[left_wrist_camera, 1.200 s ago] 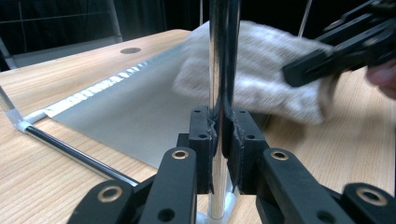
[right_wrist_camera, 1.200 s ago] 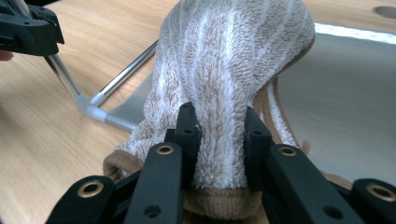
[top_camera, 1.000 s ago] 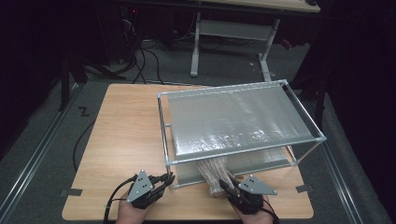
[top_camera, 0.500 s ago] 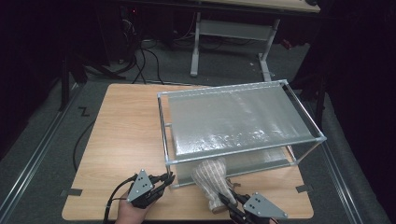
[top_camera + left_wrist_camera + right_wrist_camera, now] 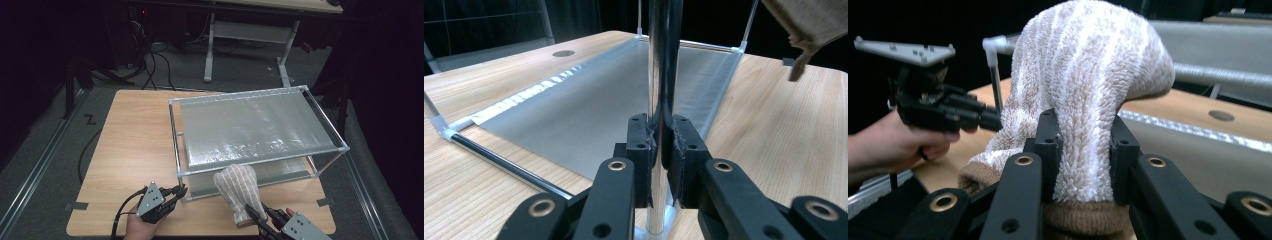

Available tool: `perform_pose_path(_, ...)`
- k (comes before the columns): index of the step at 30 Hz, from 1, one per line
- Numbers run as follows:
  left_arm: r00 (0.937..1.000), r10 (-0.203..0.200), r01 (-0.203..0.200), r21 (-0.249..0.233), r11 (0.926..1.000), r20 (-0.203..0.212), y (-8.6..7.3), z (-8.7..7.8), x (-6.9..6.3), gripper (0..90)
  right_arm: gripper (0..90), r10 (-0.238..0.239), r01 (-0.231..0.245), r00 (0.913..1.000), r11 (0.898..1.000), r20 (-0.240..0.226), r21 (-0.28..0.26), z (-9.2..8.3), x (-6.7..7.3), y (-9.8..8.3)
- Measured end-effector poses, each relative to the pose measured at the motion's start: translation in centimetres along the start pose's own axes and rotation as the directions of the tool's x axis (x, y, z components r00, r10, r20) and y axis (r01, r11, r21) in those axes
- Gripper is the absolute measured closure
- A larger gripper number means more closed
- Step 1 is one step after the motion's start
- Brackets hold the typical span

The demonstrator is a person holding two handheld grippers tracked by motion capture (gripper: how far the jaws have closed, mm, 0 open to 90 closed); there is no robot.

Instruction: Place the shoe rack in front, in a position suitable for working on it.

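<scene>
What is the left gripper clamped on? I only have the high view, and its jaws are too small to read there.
Observer: The left gripper is shut on the chrome upright post at the rack's near corner.
Operator: And the right one?
Observer: The right gripper is shut on the beige and white striped fluffy sock, just above its brown cuff.
Operator: Does the sock touch the rack?
Observer: In the left gripper view its cuff hangs clear above the wooden table.

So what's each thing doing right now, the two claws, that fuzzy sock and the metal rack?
Left claw: shut on the rack's front corner post.
Right claw: shut on the sock, holding it off the table.
Sock: striped, fuzzy, bunched, hanging from the claw.
Rack: upright on the table, both shelves bare.
</scene>
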State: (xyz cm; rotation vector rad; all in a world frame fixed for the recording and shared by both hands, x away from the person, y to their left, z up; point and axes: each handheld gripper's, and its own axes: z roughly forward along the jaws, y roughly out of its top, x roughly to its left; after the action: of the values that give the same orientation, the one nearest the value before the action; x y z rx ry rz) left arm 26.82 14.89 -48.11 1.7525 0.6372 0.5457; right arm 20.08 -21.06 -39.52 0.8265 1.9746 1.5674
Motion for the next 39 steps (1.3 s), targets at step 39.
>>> perform_pose_path(39, 0.9995, -0.030, 0.030, 0.009, 0.9995, -0.005, -0.2, -0.2, -0.2, 80.9, 71.2, -0.072, 0.103, 0.9815, 0.980, 0.177, -0.172, 8.7, -0.7, 11.9)
